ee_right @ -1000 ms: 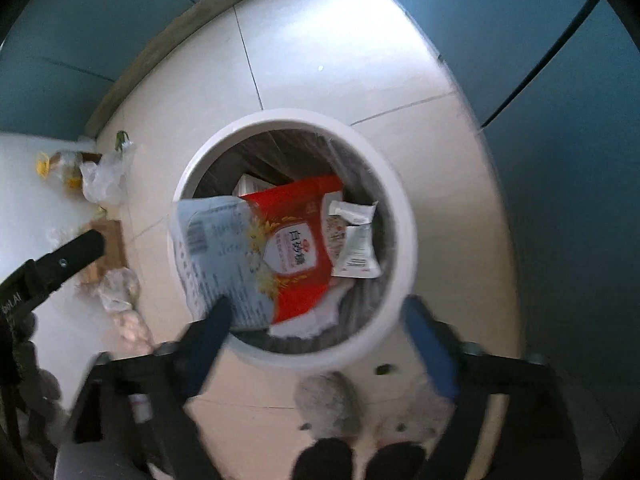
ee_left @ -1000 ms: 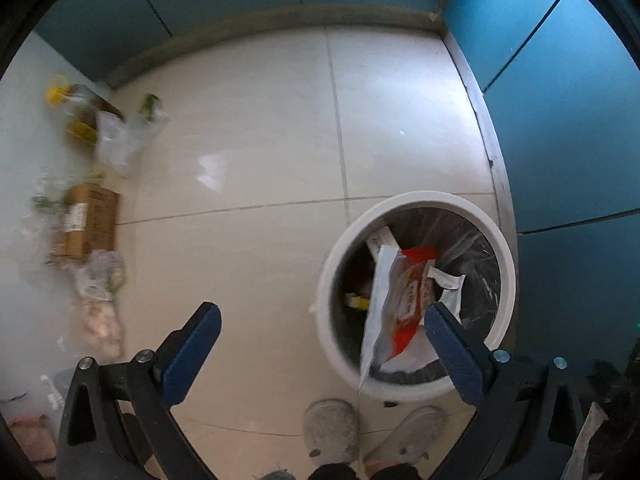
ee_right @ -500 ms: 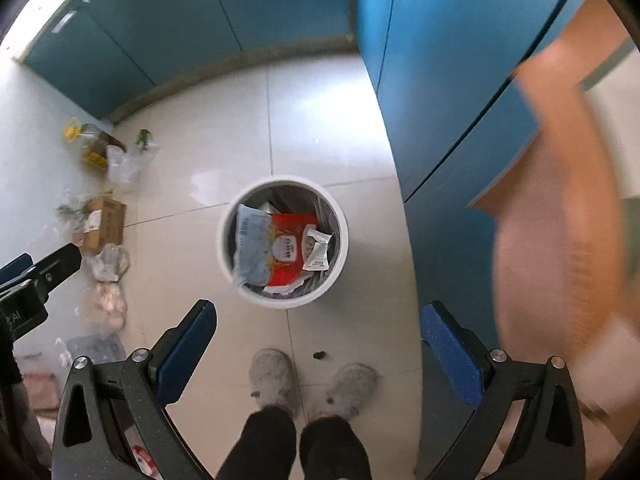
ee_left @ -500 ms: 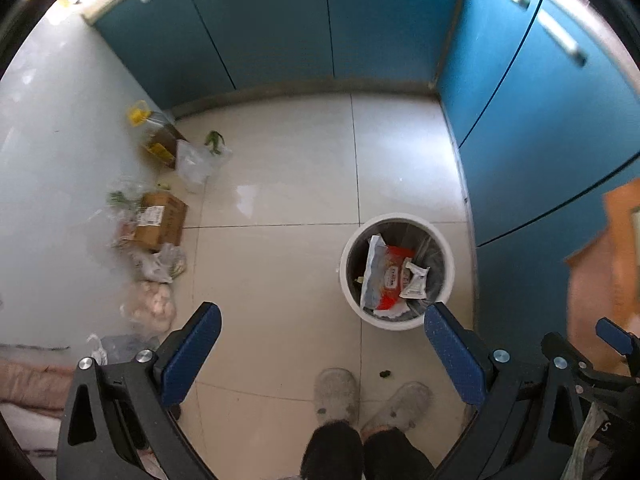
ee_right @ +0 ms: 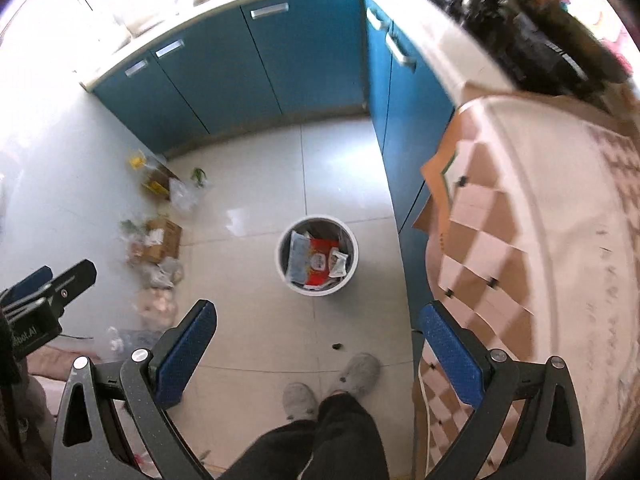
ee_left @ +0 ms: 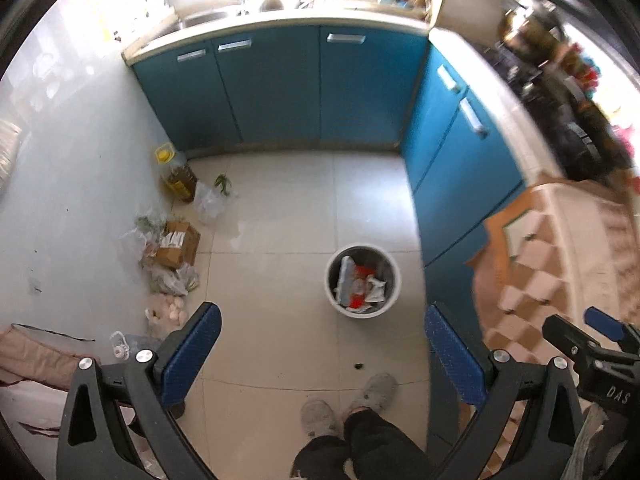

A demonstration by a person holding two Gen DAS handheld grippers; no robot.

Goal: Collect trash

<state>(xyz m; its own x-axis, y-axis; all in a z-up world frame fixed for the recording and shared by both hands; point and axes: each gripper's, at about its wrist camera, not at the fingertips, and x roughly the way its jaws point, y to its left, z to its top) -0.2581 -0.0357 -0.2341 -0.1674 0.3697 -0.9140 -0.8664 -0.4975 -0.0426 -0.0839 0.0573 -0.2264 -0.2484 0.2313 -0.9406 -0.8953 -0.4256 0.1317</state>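
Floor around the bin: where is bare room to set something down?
Bare tiles lie between the bin and the blue cabinets behind it, and between the bin and the slippers. Crowded: bags and a cardboard box along the left wall.

Blue pads are seen on the black fingers point(ee_left: 192, 356) of the left gripper point(ee_left: 324, 354). Ahead, between the fingers, a white trash bin point(ee_right: 349, 276) (grey-lined) is filled with a red wrapper point(ee_right: 320, 258). Teal cabinets point(ee_right: 304, 52) and a peach-and-cream checkered cloth point(ee_right: 492, 248) are shown.
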